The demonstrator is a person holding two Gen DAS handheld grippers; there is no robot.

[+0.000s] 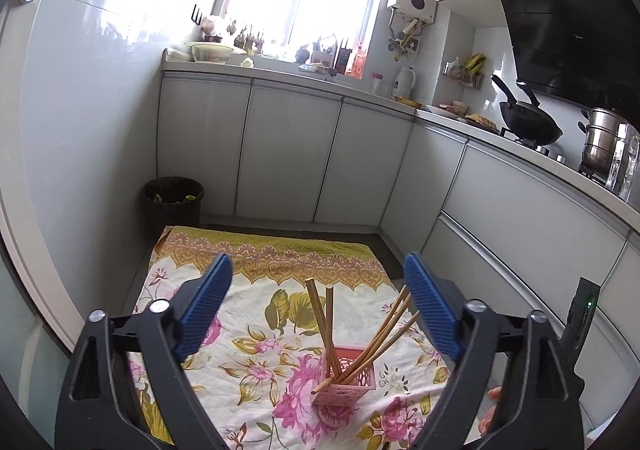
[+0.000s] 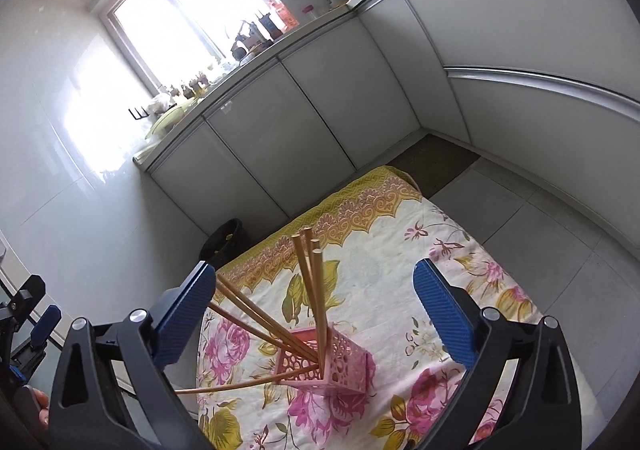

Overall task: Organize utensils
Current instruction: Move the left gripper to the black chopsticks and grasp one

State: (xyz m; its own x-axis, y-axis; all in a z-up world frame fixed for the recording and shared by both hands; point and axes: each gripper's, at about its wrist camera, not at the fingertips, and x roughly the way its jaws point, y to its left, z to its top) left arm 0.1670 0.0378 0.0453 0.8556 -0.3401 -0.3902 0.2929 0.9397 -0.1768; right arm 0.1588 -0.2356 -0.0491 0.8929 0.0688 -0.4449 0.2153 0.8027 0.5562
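A pink perforated holder (image 1: 347, 378) stands on a floral cloth (image 1: 256, 334) and holds several wooden chopsticks (image 1: 325, 322) that lean in different directions. My left gripper (image 1: 318, 310) is open and empty, above and in front of the holder, its blue fingers (image 1: 208, 306) wide apart. In the right wrist view the same holder (image 2: 326, 364) stands on the cloth (image 2: 400, 250) with the chopsticks (image 2: 310, 282) fanned out. My right gripper (image 2: 316, 314) is open and empty, above the holder. The left gripper also shows at the left edge of the right wrist view (image 2: 28, 314).
White kitchen cabinets (image 1: 288, 154) run behind and to the right of the cloth. A black bin (image 1: 173, 202) stands by the far left corner of the cloth. The counter carries a wok (image 1: 528, 120), a steel pot (image 1: 604, 142) and many small items by the window.
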